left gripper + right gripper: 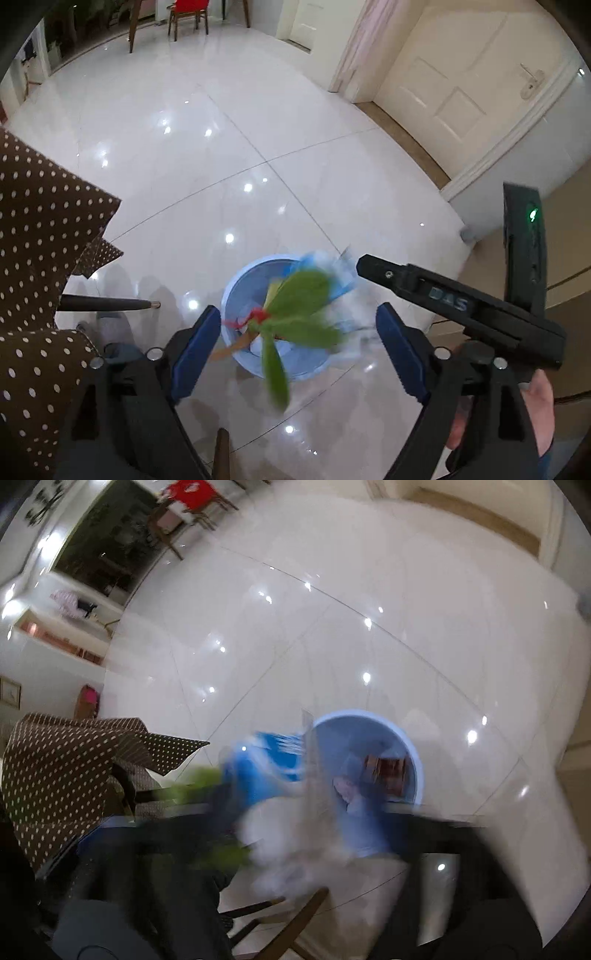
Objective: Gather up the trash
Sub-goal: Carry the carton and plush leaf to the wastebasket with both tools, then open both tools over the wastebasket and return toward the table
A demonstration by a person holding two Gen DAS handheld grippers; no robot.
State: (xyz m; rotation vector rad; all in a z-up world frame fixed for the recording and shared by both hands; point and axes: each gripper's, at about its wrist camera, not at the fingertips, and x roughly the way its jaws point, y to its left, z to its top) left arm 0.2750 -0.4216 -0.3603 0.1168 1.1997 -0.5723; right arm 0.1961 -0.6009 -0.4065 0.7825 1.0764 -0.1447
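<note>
- Hovering above a light-blue bin (236, 295) that is standing on the glossy white floor (184, 147), the left tool (299, 332) is pointing steeply down with its blue-padded jaws spread wide and nothing pressed between them.
- A green leafy scrap (299, 317) with a red bit at its centre is showing as a blurred shape in the gap between those jaws, apart from both pads; I am judging it to be falling loose toward the bin's mouth.
- Its longest leaf is running down the picture toward the camera and is overhanging the bin's near rim, so it is not certain that all of it is going in.
- The right tool (376, 280) is reaching in from the right side of the left view, with one black finger tip just beside the bin's far-right rim; a hand (535, 417) is gripping a handle at lower right.
- In its own view the right tool is too smeared to read, so I am taking its jaws as open.
- A blue-and-white wrapper (269, 771) is blurring across the bin's left edge there, seemingly loose.
- A brown dotted cloth (40, 240) is hanging at the left, well apart from the bin.
- Both tools are standing about equally near the bin, which is lying straight below and slightly ahead of them.
</note>
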